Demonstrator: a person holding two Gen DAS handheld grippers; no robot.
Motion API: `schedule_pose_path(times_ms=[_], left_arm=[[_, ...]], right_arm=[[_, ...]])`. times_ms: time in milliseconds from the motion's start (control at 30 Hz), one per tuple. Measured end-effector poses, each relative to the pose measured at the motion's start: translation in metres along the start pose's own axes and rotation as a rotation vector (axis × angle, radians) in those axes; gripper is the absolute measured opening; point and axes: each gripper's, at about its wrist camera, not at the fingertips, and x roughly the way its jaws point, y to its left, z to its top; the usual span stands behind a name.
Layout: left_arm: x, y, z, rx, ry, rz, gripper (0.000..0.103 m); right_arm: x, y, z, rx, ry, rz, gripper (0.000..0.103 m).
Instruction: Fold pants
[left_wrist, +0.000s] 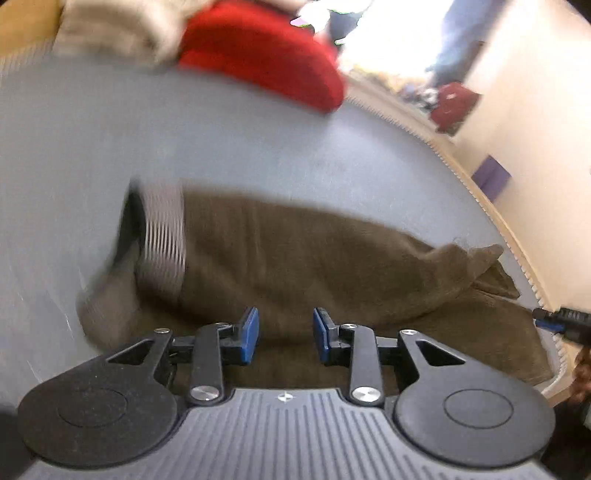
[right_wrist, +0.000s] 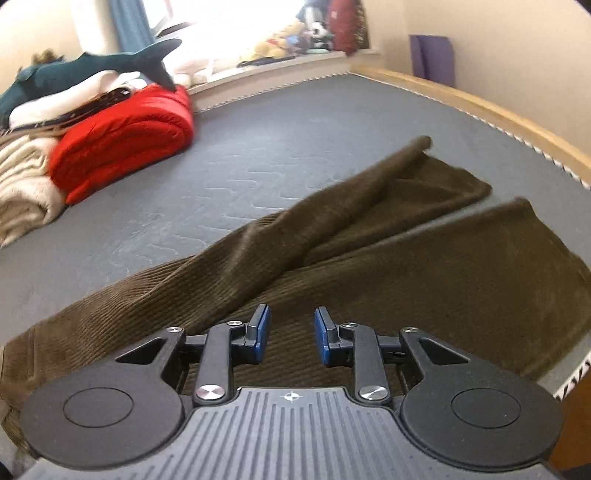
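Note:
Brown corduroy pants (left_wrist: 295, 258) lie on a grey mattress (left_wrist: 221, 140), their striped inner waistband (left_wrist: 162, 240) showing at the left end in the blurred left wrist view. My left gripper (left_wrist: 285, 334) hovers above the near edge of the pants, jaws apart with nothing between the blue pads (left_wrist: 248, 332). In the right wrist view the pants (right_wrist: 406, 258) spread toward the far right, one leg creased and lying across the other. My right gripper (right_wrist: 291, 334) is over the cloth, jaws apart, gripping nothing. The tip of the right gripper (left_wrist: 561, 321) shows at the right edge of the left wrist view.
A folded red blanket (right_wrist: 125, 136), cream blankets (right_wrist: 26, 184) and a dark plush shark (right_wrist: 92, 66) sit at the far left of the mattress (right_wrist: 240, 147). A wooden bed rail (right_wrist: 480, 103) runs along the far right. A window sill with stuffed toys (right_wrist: 288, 40) is behind.

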Motion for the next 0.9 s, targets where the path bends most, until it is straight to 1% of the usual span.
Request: schedule_pose_path(times_ms=[33,67,100,167,267,333,400,500,567,667,733,800,833,900], left_arm=[[0.008,0.006,-0.002,-0.029,0.035,0.023,0.036],[0.010,0.011,-0.004,-0.058,0.042,0.030,0.037],[0.013,0.018,-0.002,-0.096,0.042,0.024,0.042],[0.024,0.031,0.003,-0.162,0.044,0.004,0.044],[0.034,0.041,0.008,-0.209,0.046,-0.002,0.046],[0.041,0.048,0.016,-0.228,0.037,-0.001,0.048],[0.046,0.049,0.017,-0.235,0.029,0.004,0.050],[0.053,0.054,0.022,-0.239,0.025,0.015,0.050],[0.057,0.057,0.026,-0.237,0.017,0.023,0.050],[0.064,0.059,0.028,-0.224,0.012,0.038,0.047],[0.065,0.059,0.028,-0.215,0.010,0.050,0.040],[0.067,0.057,0.030,-0.199,0.000,0.072,0.025],[0.066,0.057,0.030,-0.195,-0.007,0.080,0.023],[0.064,0.055,0.031,-0.184,-0.024,0.086,0.018]], right_arm=[[-0.001,-0.003,-0.001,0.008,-0.005,-0.004,0.028],[-0.002,-0.007,-0.001,0.017,-0.012,-0.005,0.028],[-0.004,-0.010,0.000,0.028,-0.018,-0.003,0.028],[-0.007,-0.015,0.000,0.057,-0.027,0.008,0.028],[-0.010,-0.025,0.009,0.109,-0.043,0.042,0.028],[-0.011,-0.037,0.024,0.144,-0.053,0.066,0.028],[-0.005,-0.048,0.042,0.165,-0.067,0.084,0.028],[0.015,-0.068,0.075,0.176,-0.079,0.071,0.028],[0.035,-0.083,0.094,0.210,-0.079,0.060,0.029],[0.076,-0.111,0.110,0.319,-0.056,0.074,0.030],[0.108,-0.128,0.110,0.404,-0.034,0.099,0.030],[0.141,-0.142,0.109,0.489,0.025,0.117,0.030],[0.154,-0.146,0.110,0.516,0.040,0.117,0.031],[0.175,-0.150,0.115,0.539,0.041,0.114,0.035]])
